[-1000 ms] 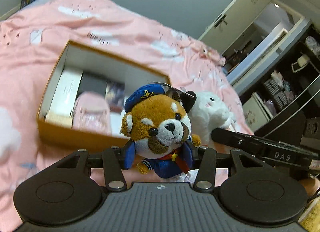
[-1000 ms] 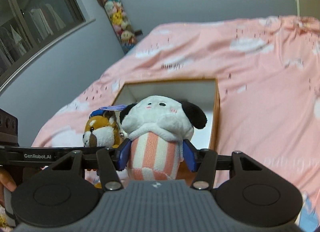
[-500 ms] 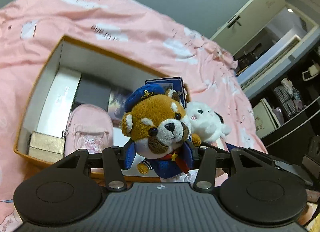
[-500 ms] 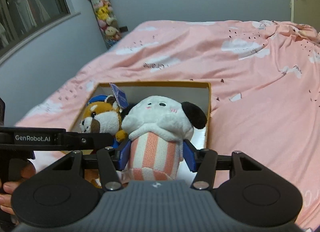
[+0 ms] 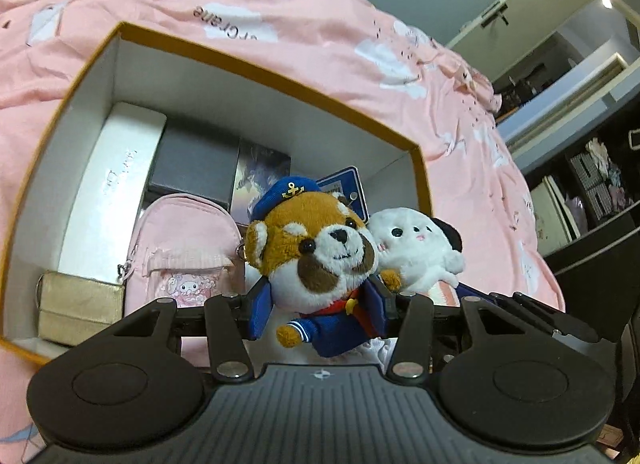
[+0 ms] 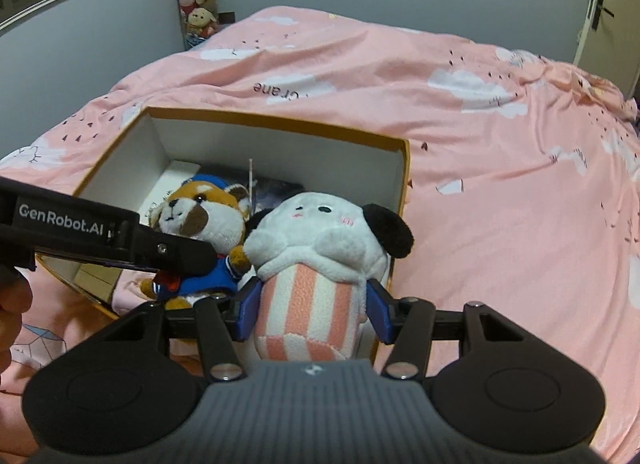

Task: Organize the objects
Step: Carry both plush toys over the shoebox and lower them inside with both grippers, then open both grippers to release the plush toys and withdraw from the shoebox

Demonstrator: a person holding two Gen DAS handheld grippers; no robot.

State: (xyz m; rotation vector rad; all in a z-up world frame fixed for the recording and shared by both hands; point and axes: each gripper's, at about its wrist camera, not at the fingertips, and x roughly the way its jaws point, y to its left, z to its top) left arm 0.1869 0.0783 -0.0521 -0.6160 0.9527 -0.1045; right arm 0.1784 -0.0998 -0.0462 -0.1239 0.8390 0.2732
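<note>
My left gripper [image 5: 320,314] is shut on a brown sailor plush [image 5: 316,252] with a blue cap; it also shows in the right wrist view [image 6: 200,220]. My right gripper [image 6: 310,310] is shut on a white plush with a pink striped body [image 6: 320,264], which also shows in the left wrist view [image 5: 416,248]. Both plushes are held side by side over the near right part of an open orange box [image 5: 256,60], whose rim shows in the right wrist view [image 6: 276,120].
In the box lie a white case [image 5: 116,172], a grey box [image 5: 192,172], a pink pouch [image 5: 184,252] and a gold purse [image 5: 76,308]. The box sits on a pink bed cover [image 6: 500,184]. Shelves [image 5: 592,192] stand to the right.
Both grippers have moved forward and down with their plushes, from in front of the box to over its near right part. The box looms larger.
</note>
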